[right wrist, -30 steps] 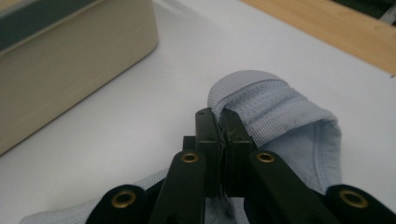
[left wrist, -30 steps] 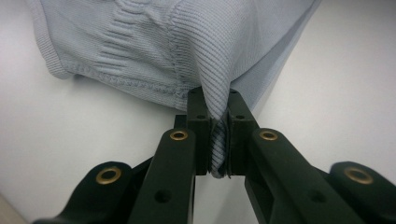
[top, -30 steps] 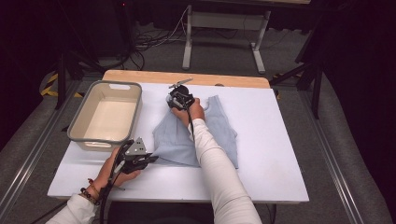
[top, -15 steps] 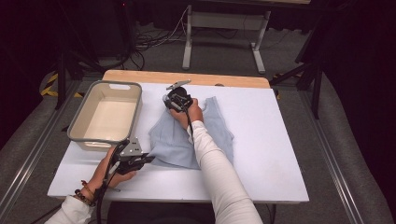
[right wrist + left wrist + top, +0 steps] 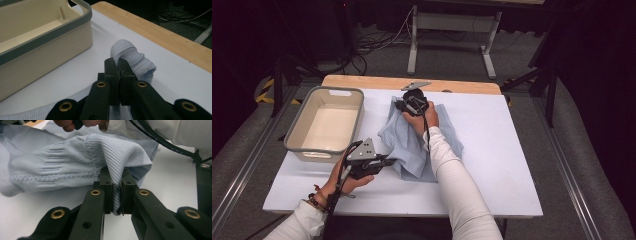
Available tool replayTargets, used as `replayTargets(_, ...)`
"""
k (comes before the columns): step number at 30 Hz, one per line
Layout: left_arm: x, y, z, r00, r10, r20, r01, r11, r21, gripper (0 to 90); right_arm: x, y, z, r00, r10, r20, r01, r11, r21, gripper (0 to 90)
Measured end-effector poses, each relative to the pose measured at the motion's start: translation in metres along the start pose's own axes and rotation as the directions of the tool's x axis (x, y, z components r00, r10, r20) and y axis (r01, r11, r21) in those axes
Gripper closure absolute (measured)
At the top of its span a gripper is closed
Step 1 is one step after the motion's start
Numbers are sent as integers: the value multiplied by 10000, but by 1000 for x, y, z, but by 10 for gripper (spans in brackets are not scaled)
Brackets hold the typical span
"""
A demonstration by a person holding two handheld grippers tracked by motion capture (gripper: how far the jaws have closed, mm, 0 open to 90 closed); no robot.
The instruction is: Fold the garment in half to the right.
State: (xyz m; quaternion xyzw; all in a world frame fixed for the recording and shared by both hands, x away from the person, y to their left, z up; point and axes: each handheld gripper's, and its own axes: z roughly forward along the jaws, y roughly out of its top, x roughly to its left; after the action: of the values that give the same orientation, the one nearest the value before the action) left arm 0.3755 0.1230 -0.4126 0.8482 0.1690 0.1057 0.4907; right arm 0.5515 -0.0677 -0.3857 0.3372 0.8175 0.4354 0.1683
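Near the middle of the table (image 5: 512, 165), towards its far edge: a pale blue knitted garment (image 5: 412, 145), bunched and partly lifted off the white top, ribbed texture plain in the left gripper view (image 5: 75, 162).

Near corner of the cloth: pinched in the left gripper (image 5: 384, 162), jaws closed on a fold of the knit, fabric squeezed between the two black pads (image 5: 108, 195) and hanging out below them. Held just off the surface, towards the near edge of the table, left hand (image 5: 344, 182) wrapped around the gripper body, grey three-cornered plate on top.

Far end of the cloth: caught in the right gripper (image 5: 404, 105), jaws closed on a ribbed hem or cuff (image 5: 130, 56), which bulges out past the fingertips (image 5: 111, 66). Right hand (image 5: 422, 117) over the garment, white sleeve (image 5: 452, 175) stretching back across it to the near edge. Black cable trailing along the forearm.

Left of the garment, near the left edge of the table: a beige tub (image 5: 294, 145) with a grey rim, standing apart from the cloth, close beside the right gripper's jaws in that gripper's view (image 5: 50, 55).

Along the far edge: a bare wooden strip (image 5: 362, 81) beyond the white top. Beyond that, grey floor with loose cables (image 5: 377, 45) and a metal frame (image 5: 452, 25).
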Motion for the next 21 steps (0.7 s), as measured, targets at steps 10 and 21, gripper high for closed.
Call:
replayTargets(10, 0, 14, 20, 9981, -133, 595, 158, 9990, -424, 836, -11, -2, -19, 9999, 122, 57, -120, 9993, -346, 876)
replayTargets(21, -15, 34, 52, 9946, 706, 765, -675, 9968, -432, 830, -29, -12, -55, 9988, 224, 429, -193, 9973, -710, 876)
